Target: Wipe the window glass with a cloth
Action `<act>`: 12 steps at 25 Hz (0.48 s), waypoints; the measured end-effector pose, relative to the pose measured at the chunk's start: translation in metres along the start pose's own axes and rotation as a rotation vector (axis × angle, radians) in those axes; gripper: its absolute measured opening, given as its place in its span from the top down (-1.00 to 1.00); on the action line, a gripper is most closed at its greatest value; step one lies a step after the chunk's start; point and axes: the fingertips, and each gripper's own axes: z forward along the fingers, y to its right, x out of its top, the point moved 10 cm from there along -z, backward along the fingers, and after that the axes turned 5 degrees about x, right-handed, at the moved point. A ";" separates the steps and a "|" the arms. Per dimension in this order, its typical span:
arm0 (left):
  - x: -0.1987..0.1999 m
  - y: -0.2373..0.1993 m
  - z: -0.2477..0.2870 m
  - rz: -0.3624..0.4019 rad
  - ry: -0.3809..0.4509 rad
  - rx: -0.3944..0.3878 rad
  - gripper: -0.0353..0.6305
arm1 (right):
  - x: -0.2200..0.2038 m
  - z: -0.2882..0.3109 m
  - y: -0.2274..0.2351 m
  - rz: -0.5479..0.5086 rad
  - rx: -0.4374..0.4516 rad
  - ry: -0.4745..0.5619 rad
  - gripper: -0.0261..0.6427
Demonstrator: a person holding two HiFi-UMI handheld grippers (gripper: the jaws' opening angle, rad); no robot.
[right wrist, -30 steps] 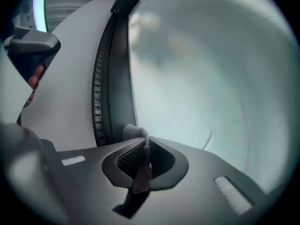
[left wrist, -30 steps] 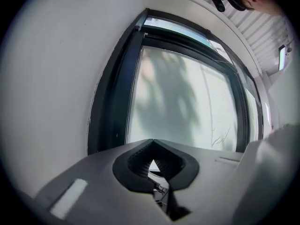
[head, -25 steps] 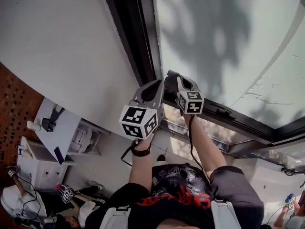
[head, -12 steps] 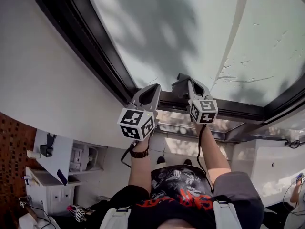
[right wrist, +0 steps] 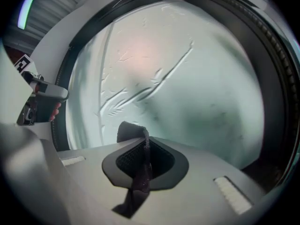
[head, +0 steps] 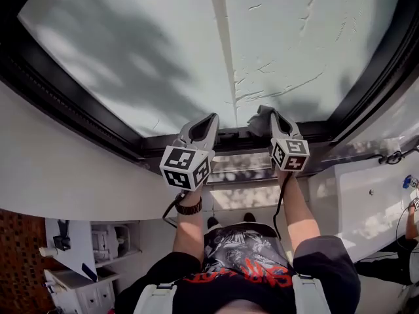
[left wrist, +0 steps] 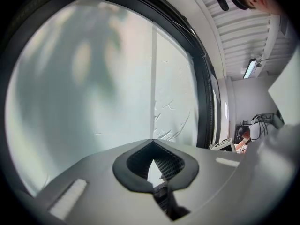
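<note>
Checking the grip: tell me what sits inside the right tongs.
A dark grey cloth, pinched in the grey right tongs; its top pokes out, the clamped part is hidden.

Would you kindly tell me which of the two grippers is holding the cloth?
The right gripper: a dark cloth is pinched between its jaws and sticks out past the tip. The left gripper has its jaws closed on nothing.
</note>
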 end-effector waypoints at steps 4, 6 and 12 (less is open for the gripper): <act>0.005 0.033 0.029 0.015 -0.001 -0.084 0.89 | 0.003 -0.035 0.064 -0.072 -0.106 -0.028 0.87; 0.006 0.046 0.039 0.017 0.000 -0.111 0.89 | 0.004 -0.051 0.096 -0.082 -0.160 -0.039 0.87; 0.005 0.069 0.053 0.028 -0.022 -0.153 0.89 | -0.001 -0.081 0.168 -0.134 -0.301 -0.105 0.87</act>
